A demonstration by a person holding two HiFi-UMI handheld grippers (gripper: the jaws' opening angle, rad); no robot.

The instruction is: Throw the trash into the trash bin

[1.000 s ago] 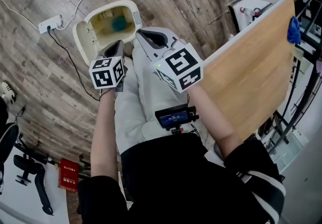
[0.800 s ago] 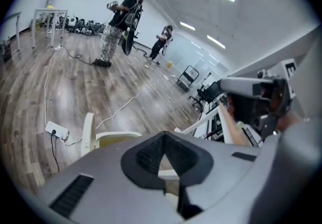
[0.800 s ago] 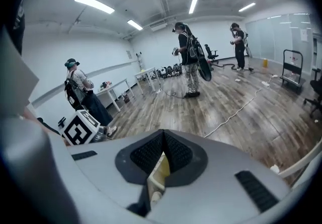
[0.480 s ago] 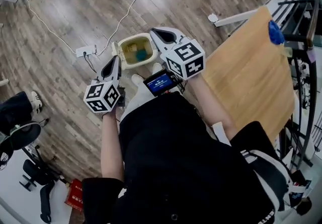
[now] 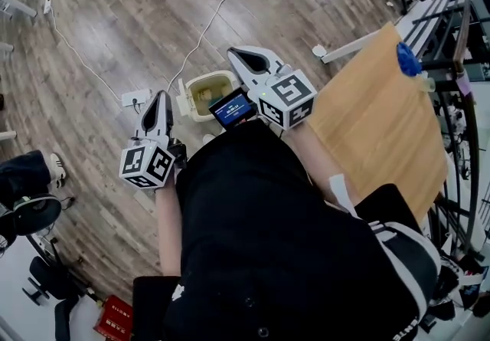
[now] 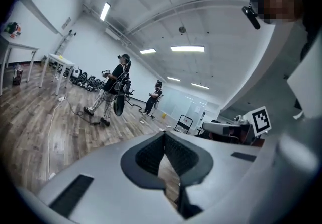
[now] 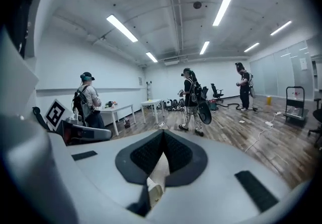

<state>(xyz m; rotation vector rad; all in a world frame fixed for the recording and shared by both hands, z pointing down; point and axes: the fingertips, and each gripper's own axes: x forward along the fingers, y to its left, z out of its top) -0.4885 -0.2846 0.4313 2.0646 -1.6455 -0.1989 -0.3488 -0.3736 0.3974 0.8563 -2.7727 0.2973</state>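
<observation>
The left gripper (image 5: 158, 96) is held over the wooden floor (image 5: 115, 33), well clear of the bench (image 5: 375, 125). In the left gripper view (image 6: 164, 135) its jaws meet at the tips with nothing between them; only floor shows through the slit behind the pads. The right gripper (image 5: 234, 53) hangs just off the bench's long left edge. In the right gripper view (image 7: 162, 132) its jaws are also closed tip to tip, and a pale shape shows through the slit, though I cannot tell what it is. The trash bin (image 5: 197, 83) stands open on the floor between the two grippers, beside that same bench edge. Its inside looks yellowish, and its contents are too small to make out. A blue object (image 5: 407, 60) lies at the bench's far corner.
</observation>
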